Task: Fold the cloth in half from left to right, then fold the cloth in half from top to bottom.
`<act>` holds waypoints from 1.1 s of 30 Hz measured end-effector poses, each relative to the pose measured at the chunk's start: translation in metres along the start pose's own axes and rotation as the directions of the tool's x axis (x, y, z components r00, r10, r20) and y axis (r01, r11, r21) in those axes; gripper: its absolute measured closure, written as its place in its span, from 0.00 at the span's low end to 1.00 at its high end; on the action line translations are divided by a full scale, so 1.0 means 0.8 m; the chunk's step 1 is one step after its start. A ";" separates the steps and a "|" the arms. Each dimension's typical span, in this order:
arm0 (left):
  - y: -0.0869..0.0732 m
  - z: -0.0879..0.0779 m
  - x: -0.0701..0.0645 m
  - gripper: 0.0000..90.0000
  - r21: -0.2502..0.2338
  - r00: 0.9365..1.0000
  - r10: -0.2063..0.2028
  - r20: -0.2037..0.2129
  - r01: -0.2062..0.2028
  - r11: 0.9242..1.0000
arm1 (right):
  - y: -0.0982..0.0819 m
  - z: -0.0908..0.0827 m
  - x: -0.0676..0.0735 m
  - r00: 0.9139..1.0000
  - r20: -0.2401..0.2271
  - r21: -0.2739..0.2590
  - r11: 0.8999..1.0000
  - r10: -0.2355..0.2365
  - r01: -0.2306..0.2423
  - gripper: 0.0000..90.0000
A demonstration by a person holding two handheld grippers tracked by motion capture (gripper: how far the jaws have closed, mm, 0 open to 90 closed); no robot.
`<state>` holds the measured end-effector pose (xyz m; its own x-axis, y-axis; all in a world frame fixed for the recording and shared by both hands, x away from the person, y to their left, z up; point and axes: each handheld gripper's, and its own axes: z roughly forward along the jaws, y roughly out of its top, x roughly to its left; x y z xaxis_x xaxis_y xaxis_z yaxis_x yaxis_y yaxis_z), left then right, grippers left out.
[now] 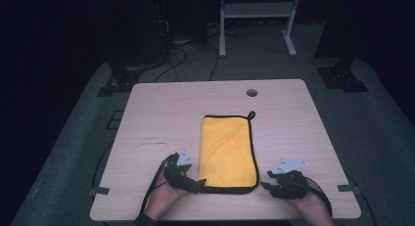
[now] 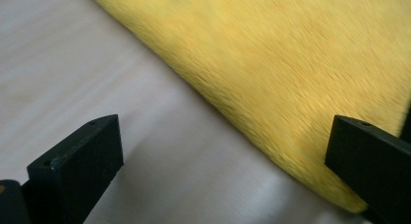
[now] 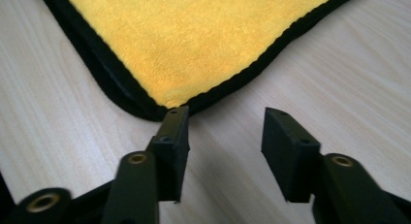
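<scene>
Where towel (image 1: 228, 150) lies, pale table (image 1: 166, 108), dark room

Left gripper (image 1: 195, 186): black body, grey three-cornered plate, black trailing cable.
Right gripper (image 1: 265, 181): black; brass rivets; screw holes in fingers (image 3: 290, 151).

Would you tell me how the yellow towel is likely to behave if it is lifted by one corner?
The yellow towel lies folded and flat, with a fuzzy pile, so it probably droops limply and may unfold. It looks light. Its black edging likely offers the firmest grip.
</scene>
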<state>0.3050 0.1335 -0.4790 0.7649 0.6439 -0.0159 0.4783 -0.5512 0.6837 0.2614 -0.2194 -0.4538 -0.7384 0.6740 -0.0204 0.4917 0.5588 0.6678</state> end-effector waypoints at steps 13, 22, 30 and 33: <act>-0.003 -0.013 0.000 0.00 -0.006 1.000 0.000 0.007 0.000 1.000 | 0.027 0.013 -0.038 0.998 -0.032 -0.097 0.994 0.055 -0.058 0.35; 0.036 -0.006 0.033 0.00 -0.049 0.999 -0.026 0.042 0.028 0.998 | 0.060 0.036 -0.073 0.996 -0.026 -0.116 0.990 0.081 -0.084 0.30; 0.075 0.001 0.068 0.06 -0.091 1.000 -0.018 0.022 0.020 0.996 | 0.086 0.048 -0.102 0.993 -0.047 -0.152 0.982 0.107 -0.113 0.28; 0.089 0.007 0.081 0.08 -0.101 1.000 -0.018 0.011 0.019 0.995 | 0.101 0.056 -0.116 0.992 -0.043 -0.170 0.978 0.115 -0.121 0.28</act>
<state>0.3911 0.1332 -0.4358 0.7609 0.6479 -0.0361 0.4466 -0.4825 0.7535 0.3905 -0.2150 -0.4315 -0.6961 0.7124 0.0891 0.4919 0.3828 0.7820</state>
